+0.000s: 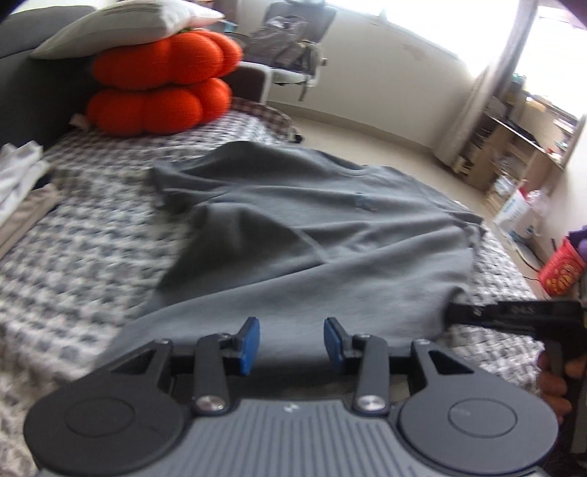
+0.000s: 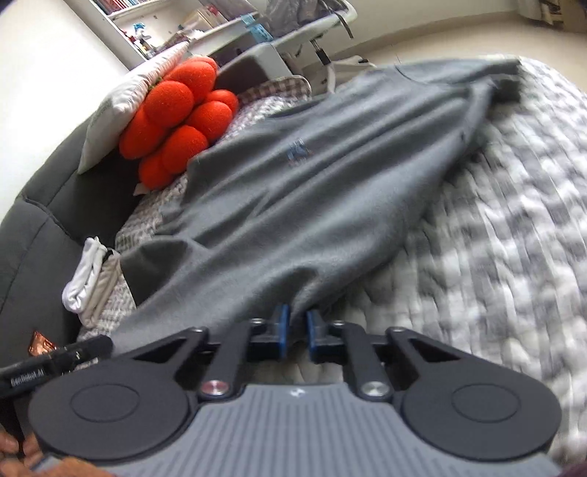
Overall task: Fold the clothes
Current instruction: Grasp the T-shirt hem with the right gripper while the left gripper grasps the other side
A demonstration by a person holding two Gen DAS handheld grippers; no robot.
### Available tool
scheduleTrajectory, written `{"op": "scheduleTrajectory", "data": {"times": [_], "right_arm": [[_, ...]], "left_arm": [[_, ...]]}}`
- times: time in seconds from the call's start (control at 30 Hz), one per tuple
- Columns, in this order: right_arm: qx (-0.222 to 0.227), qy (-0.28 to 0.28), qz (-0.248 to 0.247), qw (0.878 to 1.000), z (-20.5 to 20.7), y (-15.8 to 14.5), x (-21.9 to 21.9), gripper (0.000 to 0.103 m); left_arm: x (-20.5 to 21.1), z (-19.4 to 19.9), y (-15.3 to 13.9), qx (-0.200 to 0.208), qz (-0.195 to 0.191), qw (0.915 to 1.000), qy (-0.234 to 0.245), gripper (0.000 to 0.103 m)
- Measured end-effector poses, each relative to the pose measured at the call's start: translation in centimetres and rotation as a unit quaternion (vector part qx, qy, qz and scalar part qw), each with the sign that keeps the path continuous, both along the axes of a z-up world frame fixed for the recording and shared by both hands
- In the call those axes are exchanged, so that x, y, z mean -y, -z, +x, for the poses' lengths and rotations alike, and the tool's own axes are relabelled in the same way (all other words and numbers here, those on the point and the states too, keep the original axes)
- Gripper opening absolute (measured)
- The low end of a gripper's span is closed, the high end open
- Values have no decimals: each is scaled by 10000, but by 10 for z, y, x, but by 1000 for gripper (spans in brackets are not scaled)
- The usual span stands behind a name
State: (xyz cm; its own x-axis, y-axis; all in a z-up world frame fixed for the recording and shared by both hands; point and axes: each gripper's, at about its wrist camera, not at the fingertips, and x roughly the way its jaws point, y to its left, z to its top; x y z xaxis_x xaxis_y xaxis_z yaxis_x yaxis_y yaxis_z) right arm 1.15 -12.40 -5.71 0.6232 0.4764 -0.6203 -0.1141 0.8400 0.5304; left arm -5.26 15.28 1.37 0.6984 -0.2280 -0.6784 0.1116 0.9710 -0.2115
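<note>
Lying spread across a bed with a grey-and-white patterned quilt [image 1: 84, 235], a grey T-shirt [image 1: 293, 235] has its collar at the far end and its hem toward the cameras. A small blue chest mark [image 2: 298, 149] shows on it, too blurred to read.

The right claw [image 2: 296, 326] has its blue pads drawn close on a gathered bit of the near hem; the cloth runs down between them, and the exact contact is hidden by the fabric. In the left wrist view this same claw [image 1: 455, 312] enters from the right, its tip buried at the shirt's near right corner, with the fingers [image 1: 554, 381] of a hand partly cut off by the frame edge.

The left claw [image 1: 291, 345] stands spread, nothing between its pads, just over the near hem. Whether it touches the cloth cannot be told.

At the far left, two orange pumpkin-shaped cushions [image 1: 161, 84] are stacked under a white pillow [image 1: 121, 25] against a dark headboard [image 2: 44, 227]. Folded pale clothes [image 1: 18, 183] lie at the left edge, cut off. An office chair [image 1: 290, 47] with something draped on it and shelves [image 1: 521, 146] sit far off, smeared by motion blur.
</note>
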Motion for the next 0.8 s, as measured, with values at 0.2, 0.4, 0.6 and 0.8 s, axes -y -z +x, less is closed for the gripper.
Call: {"op": "scheduleTrajectory", "data": {"times": [0.2,0.4,0.6,0.8], "right_arm": [[390,21,201,9990,22,-18,-4,6],[418,33,603,9973,58,-20,-7,5],[415,94,1088,9932,90,-12,-6,5],[532,154,1134,9920,121,-5,-19,5]], "left_arm": [[28,14,-4,95,-60,9998,183,39],[46,14,-1,856,143,9960,200,38],[38,20,13,1017,26,9945,248,37],[42,22,19,1062,-11,9933,463,37]]}}
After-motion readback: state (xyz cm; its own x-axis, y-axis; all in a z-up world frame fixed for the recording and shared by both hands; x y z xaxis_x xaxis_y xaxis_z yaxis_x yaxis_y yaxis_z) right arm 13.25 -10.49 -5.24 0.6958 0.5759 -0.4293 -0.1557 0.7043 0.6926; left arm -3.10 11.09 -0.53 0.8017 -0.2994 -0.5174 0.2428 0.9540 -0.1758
